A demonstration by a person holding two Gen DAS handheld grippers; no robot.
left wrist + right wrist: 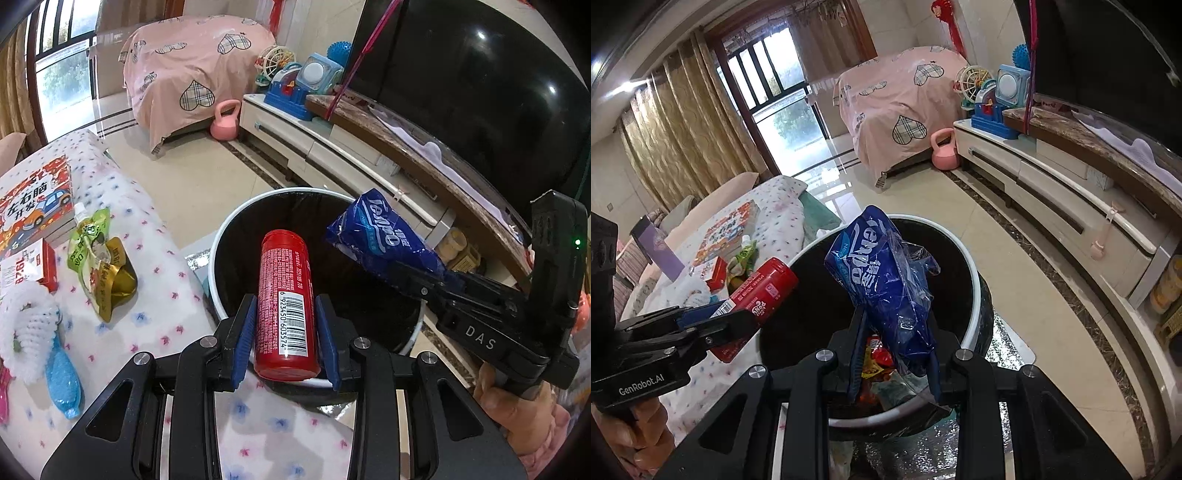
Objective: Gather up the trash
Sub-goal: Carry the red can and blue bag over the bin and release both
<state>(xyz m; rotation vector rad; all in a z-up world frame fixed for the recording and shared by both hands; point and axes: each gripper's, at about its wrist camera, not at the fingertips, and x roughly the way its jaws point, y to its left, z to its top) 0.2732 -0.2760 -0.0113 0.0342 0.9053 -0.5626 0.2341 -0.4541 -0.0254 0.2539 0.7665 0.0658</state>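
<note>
My left gripper (pixel 286 325) is shut on a red cylindrical container (pixel 286 299) with a barcode and holds it over the open trash bin (pixel 236 221), which has a white rim and a black liner. My right gripper (pixel 895 350) is shut on a crumpled blue Tempo tissue wrapper (pixel 882 280) and holds it over the same bin (pixel 971 277). The red container also shows in the right wrist view (pixel 764 288), and the blue wrapper in the left wrist view (pixel 380 232). Colourful wrappers (pixel 875 362) lie inside the bin.
A table with a white flowered cloth (pixel 162 266) stands left of the bin with a green pouch (pixel 99 258), a red box (pixel 29 266), a picture book (pixel 33 199) and a blue item (pixel 64 376). A TV cabinet (pixel 332 147) runs along the right.
</note>
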